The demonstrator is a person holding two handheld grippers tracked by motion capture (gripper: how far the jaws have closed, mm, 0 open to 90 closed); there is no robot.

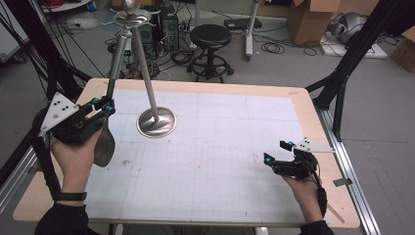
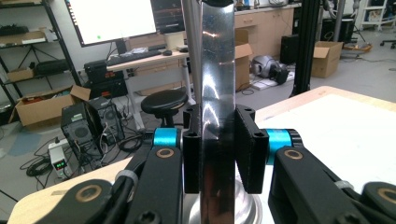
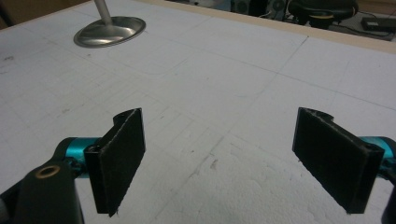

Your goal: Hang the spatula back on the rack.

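The left gripper (image 2: 218,149) is pinching a long shiny metal utensil handle (image 2: 217,93). The right gripper (image 3: 219,158) is waiting spread wide. Probably the next move is hanging the utensil on the tall steel stand (image 1: 147,73).

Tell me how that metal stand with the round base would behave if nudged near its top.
The stand would probably tip rather than slide: its pole is tall and thin over a small domed base. Its polished metal probably makes it slippery to grip. It looks rigid, unlikely to flex.
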